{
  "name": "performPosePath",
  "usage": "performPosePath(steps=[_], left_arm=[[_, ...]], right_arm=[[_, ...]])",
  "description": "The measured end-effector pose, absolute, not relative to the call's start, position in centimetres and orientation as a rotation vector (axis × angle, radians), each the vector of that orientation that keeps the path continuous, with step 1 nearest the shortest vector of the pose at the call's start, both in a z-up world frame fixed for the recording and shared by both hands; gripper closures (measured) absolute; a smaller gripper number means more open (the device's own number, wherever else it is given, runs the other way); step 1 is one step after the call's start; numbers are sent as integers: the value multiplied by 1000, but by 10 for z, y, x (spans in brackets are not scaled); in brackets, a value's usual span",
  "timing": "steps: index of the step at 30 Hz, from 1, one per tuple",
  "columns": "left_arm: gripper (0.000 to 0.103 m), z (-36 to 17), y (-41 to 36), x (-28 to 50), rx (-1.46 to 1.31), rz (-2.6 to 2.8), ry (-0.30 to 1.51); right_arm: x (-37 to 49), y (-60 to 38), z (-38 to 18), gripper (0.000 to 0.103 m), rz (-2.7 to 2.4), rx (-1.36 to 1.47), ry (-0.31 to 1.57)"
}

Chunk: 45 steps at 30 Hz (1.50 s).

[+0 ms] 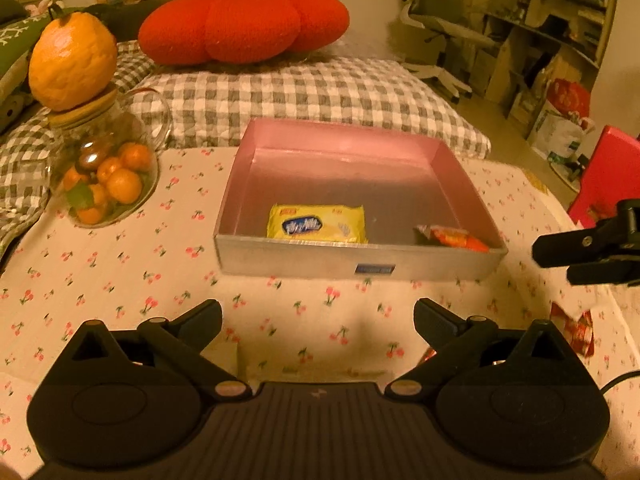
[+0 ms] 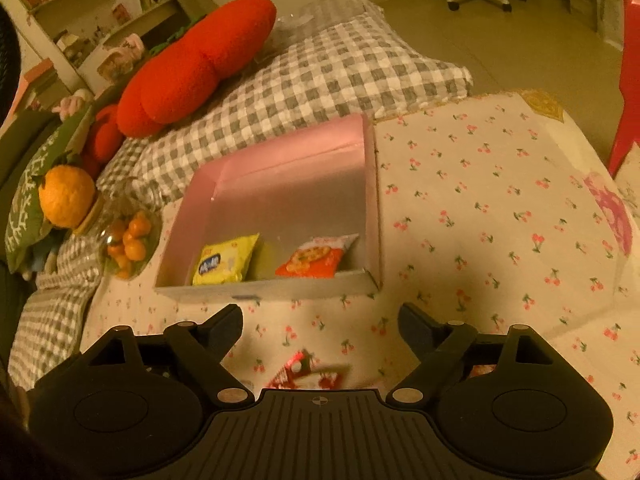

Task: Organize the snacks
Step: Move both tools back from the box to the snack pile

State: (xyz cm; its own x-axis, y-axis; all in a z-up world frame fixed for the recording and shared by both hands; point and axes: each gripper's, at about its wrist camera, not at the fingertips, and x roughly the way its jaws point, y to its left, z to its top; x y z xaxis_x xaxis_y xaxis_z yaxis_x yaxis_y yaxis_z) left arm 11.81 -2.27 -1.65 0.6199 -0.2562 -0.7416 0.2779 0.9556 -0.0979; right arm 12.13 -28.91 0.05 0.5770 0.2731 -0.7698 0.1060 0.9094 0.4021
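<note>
A pink, silver-lined box point(image 1: 352, 266) point(image 2: 280, 290) stands on the cherry-print tablecloth. In it lie a yellow snack packet point(image 1: 318, 223) point(image 2: 226, 260) and an orange-red snack packet point(image 1: 454, 237) point(image 2: 314, 258). My left gripper point(image 1: 318, 320) is open and empty in front of the box; a pale packet point(image 1: 312, 370) lies on the cloth below it. My right gripper point(image 2: 320, 322) is open, above a red-and-white snack packet point(image 2: 308, 372) on the cloth. In the left wrist view the right gripper point(image 1: 560, 258) enters from the right edge, over a red packet point(image 1: 574, 330).
A glass jar of small oranges point(image 1: 106, 176) point(image 2: 128, 246) with an orange-shaped lid stands left of the box. Behind are a grey checked cushion point(image 1: 304, 88) and a red pumpkin pillow point(image 1: 244, 24). A red chair point(image 2: 628, 80) stands at the right.
</note>
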Motion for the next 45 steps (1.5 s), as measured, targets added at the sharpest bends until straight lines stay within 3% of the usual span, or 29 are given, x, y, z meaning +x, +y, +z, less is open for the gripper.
performPosePath(steps=[38, 40, 45], left_arm=[[1, -55, 40, 39, 167, -382, 827], [5, -56, 39, 37, 161, -390, 815], [27, -54, 35, 36, 119, -419, 793]], right_arm=[[18, -253, -37, 15, 230, 73, 923], [13, -250, -37, 15, 234, 74, 909], [4, -241, -36, 15, 308, 93, 869]])
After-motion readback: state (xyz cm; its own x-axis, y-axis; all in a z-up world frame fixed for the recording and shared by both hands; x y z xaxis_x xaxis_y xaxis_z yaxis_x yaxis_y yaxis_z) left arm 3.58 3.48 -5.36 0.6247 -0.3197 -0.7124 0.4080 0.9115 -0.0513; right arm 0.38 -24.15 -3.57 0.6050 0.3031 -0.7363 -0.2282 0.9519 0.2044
